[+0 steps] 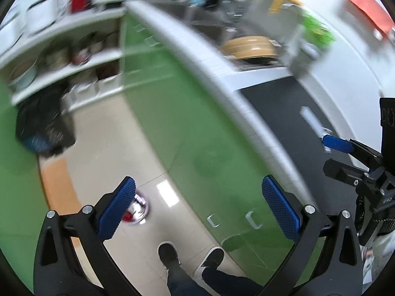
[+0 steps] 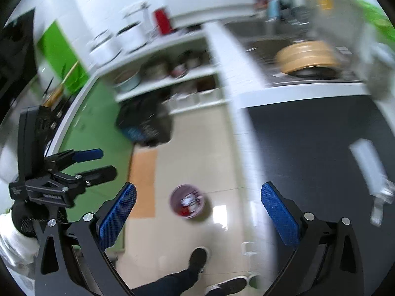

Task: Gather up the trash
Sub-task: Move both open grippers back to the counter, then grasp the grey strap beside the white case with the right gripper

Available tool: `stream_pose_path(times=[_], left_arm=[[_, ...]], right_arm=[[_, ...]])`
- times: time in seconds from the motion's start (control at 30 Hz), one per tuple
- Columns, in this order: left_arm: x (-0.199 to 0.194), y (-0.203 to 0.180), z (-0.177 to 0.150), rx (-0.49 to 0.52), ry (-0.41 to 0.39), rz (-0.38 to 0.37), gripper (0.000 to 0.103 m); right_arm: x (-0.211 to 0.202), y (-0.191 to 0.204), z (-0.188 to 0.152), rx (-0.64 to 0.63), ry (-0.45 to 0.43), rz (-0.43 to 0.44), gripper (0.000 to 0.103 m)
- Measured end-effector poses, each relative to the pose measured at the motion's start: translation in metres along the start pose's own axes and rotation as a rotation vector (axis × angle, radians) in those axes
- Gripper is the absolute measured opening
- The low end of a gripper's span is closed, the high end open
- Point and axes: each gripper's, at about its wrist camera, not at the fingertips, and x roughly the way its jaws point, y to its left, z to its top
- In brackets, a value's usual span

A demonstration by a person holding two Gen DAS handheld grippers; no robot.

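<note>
Left wrist view first: the left gripper point(image 1: 197, 204) has its jaws spread wide, nothing between them. Down on the tiled floor point(image 1: 103, 148), the piece of trash, a small round cup point(image 1: 137, 209) with red and white inside, sits at about nine o'clock from the gripper's centre, half tucked behind the left finger. Its outline is cut off there and smeared by blur.

Right wrist view now: the right gripper point(image 2: 198, 206) is also spread and empty. Here the cup shows whole, open mouth up, just at nine o'clock of the gap's centre, inside the span of the fingers. Being round, it has no long axis to line up with. My call: the right gripper is better lined up, though both hang well above the floor. What's inside the cup is too blurred to name.
</note>
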Motion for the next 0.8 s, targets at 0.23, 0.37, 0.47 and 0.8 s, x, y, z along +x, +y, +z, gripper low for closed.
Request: stream_pose_path(times=[0.23, 0.37, 0.47, 0.8], left_arm=[[0.016, -0.112, 0.044, 0.178, 0.004, -0.108, 0.1], [0.032, -0.164, 0.057, 0.244, 0.009, -0.142, 0.1], [0.05, -0.197, 0.065, 0.263, 0.026, -0.164, 0.1], [0.093, -0.253, 0.066, 0.251, 0.066, -0.141, 0.1]], right_arm=[[-0.081, -0.096, -0.025, 0.148, -0.089, -0.169, 0.097], [-0.105, -0.146, -0.043, 0.206, -0.1, -0.247, 0.097], [-0.107, -0.179, -0.05, 0.226, -0.073, -0.271, 0.097], [-0.063, -0.259, -0.048, 0.105, 0.051, -0.257, 0.097]])
